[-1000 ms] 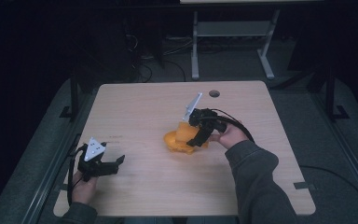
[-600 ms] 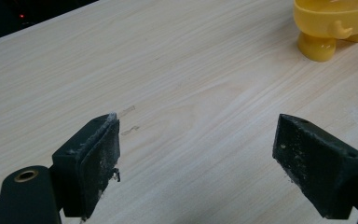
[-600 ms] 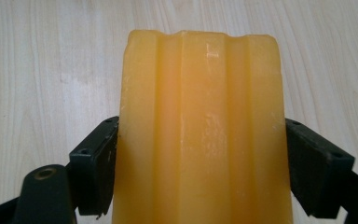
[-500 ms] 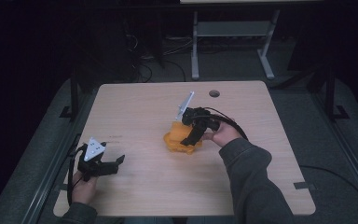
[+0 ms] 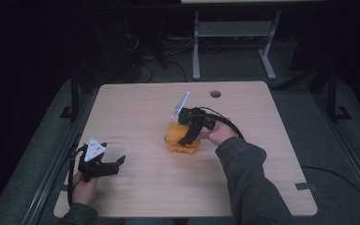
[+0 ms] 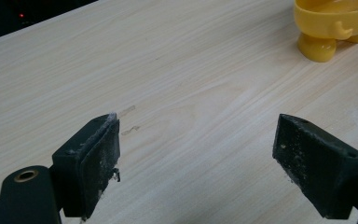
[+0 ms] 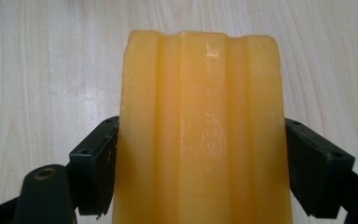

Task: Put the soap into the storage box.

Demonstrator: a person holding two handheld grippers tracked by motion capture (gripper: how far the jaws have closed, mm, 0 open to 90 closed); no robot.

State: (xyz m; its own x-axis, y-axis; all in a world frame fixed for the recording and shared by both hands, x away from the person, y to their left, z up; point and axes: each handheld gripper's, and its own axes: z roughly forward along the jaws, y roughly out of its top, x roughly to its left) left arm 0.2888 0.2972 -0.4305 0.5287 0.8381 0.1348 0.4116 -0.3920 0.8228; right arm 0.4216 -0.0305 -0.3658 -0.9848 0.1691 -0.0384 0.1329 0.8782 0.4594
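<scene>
Near the middle of the wooden table [image 5: 136, 108] sits one yellow-orange plastic object [image 5: 180, 139], the single item on the tabletop. From the left gripper view it reads as a yellow container [image 6: 335, 23] with a rounded foot and a pink mark on its side; whether anything lies inside it cannot be told. From the right gripper view a ribbed, translucent yellow surface [image 7: 200, 130] stands between the two black jaws, which press against its left and right sides, so the right gripper [image 5: 187, 136] is clamped on the yellow-orange plastic object. The person's right hand [image 5: 218, 133] holds that gripper just beside the object, a grey sleeve [image 5: 248, 183] reaching in from the bottom edge.

Two grippers are present, one per hand. The left gripper [image 5: 117, 161] rests at the table's near left corner, well apart from the object, held by the left hand [image 5: 84, 187]. Its jaws stand wide apart with only bare tabletop between them, grasping nothing.
</scene>
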